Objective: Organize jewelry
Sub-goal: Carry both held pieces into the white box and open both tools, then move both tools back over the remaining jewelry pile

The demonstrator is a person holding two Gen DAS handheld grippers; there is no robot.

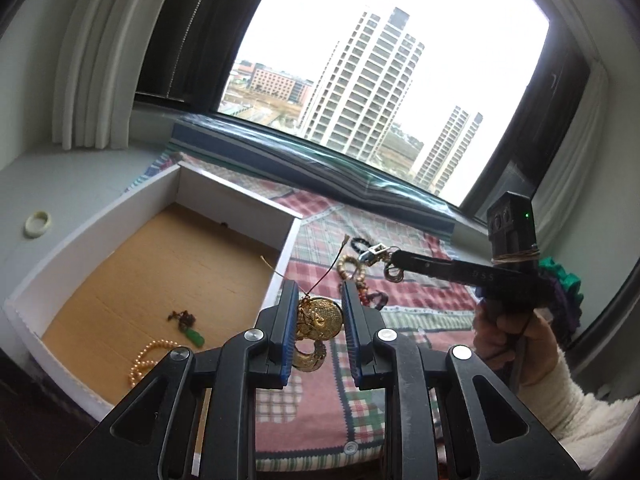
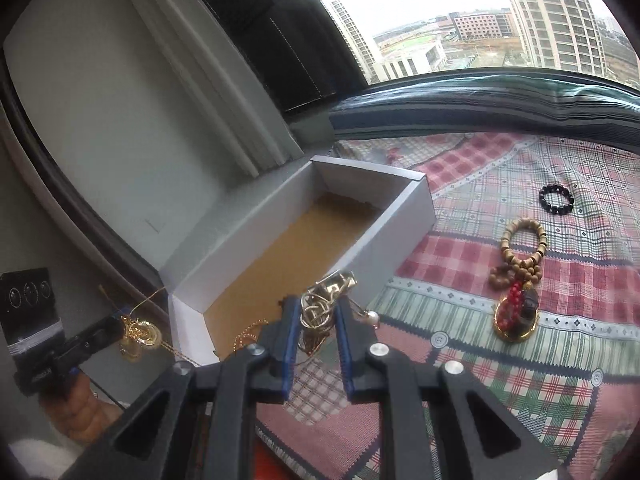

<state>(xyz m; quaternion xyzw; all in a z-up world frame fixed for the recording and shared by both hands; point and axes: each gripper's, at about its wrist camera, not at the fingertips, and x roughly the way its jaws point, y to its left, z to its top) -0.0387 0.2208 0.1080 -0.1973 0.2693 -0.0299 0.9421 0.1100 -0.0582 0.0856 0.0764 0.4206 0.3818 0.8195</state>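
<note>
In the left wrist view my left gripper (image 1: 318,296) is shut on a round gold pendant (image 1: 322,316) with a thin cord, held in the air beside the white box (image 1: 284,248). To the right, my right gripper (image 1: 394,260) is shut on a tangle of gold rings (image 1: 394,272). The right wrist view shows that tangle (image 2: 320,312), with a pearl hanging off it, pinched in my right gripper (image 2: 319,310) above the box's near corner (image 2: 192,316). At the lower left of this view is my left gripper (image 2: 118,322) with the pendant (image 2: 140,336).
The box holds a green jade pendant (image 1: 195,336) and a pearl bracelet (image 1: 146,358). A black bead bracelet (image 2: 556,199) and a wooden bead bracelet with red beads (image 2: 520,264) lie on the plaid quilt (image 2: 500,380). A white ring (image 1: 37,223) rests on the sill.
</note>
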